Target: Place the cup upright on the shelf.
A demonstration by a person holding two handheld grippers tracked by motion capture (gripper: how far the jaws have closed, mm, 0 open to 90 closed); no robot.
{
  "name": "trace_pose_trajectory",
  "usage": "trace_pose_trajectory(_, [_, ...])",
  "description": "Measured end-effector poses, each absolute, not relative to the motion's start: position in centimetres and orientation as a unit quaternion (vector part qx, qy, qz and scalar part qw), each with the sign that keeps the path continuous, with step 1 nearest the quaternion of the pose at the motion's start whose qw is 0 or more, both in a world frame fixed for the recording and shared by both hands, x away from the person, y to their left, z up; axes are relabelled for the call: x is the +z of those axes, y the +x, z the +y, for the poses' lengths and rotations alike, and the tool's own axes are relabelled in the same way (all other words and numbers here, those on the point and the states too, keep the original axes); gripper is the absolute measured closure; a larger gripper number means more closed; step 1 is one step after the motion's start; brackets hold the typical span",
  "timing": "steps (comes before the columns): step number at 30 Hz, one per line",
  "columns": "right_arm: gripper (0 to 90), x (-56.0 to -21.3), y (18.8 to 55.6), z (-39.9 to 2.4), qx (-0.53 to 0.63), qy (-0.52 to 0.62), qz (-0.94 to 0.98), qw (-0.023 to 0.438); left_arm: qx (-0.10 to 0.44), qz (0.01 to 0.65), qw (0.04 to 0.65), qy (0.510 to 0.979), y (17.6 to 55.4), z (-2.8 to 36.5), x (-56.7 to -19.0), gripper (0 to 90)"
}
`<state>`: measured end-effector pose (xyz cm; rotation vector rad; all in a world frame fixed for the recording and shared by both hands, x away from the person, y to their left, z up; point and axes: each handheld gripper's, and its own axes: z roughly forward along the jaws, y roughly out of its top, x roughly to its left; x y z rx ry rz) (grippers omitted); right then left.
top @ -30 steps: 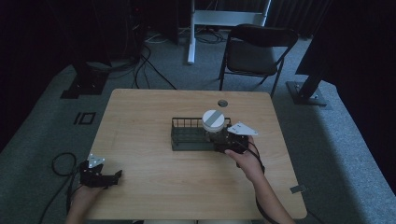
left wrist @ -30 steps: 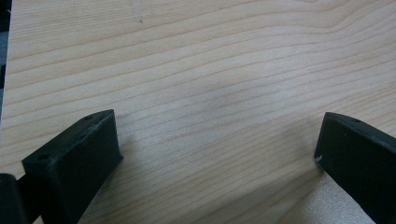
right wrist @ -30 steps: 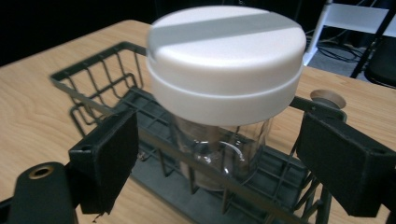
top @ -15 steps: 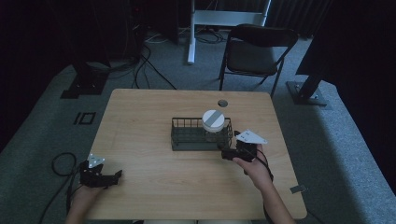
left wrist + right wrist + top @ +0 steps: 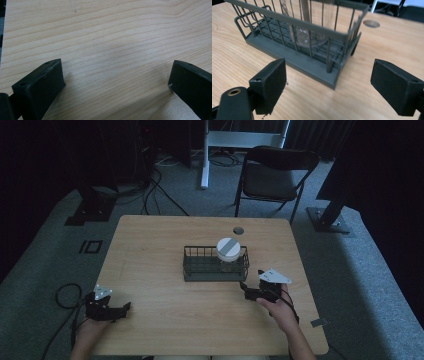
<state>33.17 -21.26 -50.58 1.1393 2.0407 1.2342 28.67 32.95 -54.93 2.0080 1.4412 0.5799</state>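
In the high view, the wire basket [image 5: 215,263] stands near the middle of the wooden table [image 5: 150,250], and a clear glass jar [image 5: 230,255] with a white lid stands upright inside it, at the basket's right end; the right gripper [image 5: 246,292] is just beside the basket's near right corner, with its jaws apart and holding nothing; the left gripper [image 5: 122,308] is well apart from the basket, at the near left edge of the table, and it is also empty.

In the left gripper view, the two jaws are spread wide over bare wood of the table [image 5: 112,37]; nothing is between them.

In the right gripper view, the jaws are wide open and point at the basket [image 5: 312,65] corner; the jar [image 5: 308,35] is seen behind the bars.

I judge the risk is here: the gripper is low and near the basket; a forward move could hit the corner bars and slide the basket; a reach for the jar from this height would meet the rim, and the tall jar could tip.
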Motion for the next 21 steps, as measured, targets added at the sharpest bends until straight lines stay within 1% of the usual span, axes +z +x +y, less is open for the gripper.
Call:
trace_pose_trajectory(10, [12.8,-52.3,32.4,-22.8,0.429,0.435,0.756,0.236,0.218,0.542,0.297,0.755,28.7,32.9,-54.9,0.2])
trace_pose_trajectory(13, [12.9,-52.8,32.2,-23.5,0.41,0.434,0.764,0.243,0.218,0.542,0.297,0.755,28.7,32.9,-54.9,0.2])
trace_pose_trajectory(16, [12.9,-53.2,31.9,-24.0,0.403,0.439,0.768,0.235,0.218,0.542,0.297,0.755,28.7,32.9,-54.9,0.2])
trace_pose_trajectory(21, [12.9,-53.6,31.7,-24.9,0.394,0.452,0.765,0.234,0.218,0.542,0.297,0.755,28.7,32.9,-54.9,0.2])
